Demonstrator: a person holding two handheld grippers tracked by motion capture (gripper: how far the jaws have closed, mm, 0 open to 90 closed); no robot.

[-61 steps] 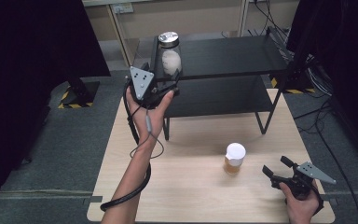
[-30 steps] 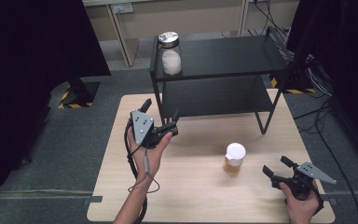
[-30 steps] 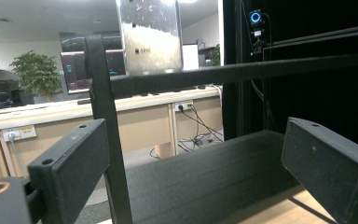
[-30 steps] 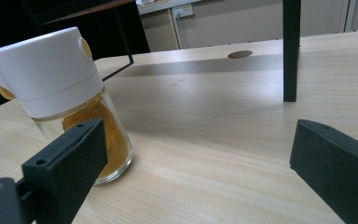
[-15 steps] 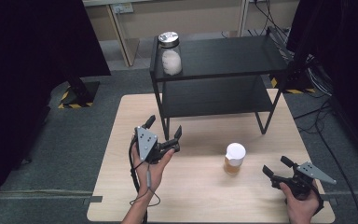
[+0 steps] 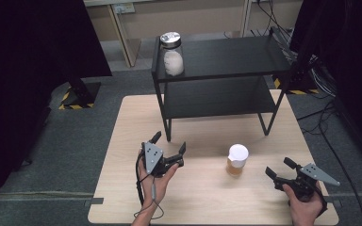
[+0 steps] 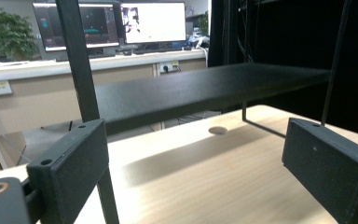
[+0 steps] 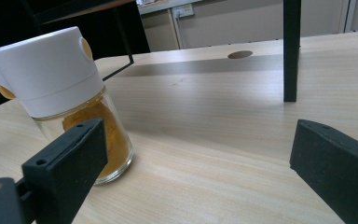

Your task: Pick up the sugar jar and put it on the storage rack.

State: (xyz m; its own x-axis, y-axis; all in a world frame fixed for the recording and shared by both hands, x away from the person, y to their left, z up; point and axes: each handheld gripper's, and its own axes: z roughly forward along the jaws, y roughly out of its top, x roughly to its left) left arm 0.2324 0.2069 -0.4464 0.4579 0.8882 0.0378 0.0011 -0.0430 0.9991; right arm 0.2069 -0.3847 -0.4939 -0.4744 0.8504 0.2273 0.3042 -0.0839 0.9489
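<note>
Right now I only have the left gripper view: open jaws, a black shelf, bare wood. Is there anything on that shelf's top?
Observer: Yes. In the high view a glass jar with a metal lid stands upright at the left front corner of the black shelf unit's top tier.
Operator: The white thing at my right edge, what is it?
Observer: A spice jar with a white cap, orange-brown powder inside, upright on the table in front of the shelf unit.
Operator: Where's the other gripper?
Observer: The right gripper is at the table's right front, jaws open, nothing between them. Its own view has the spice jar just beyond the left jaw, not gripped.
</note>
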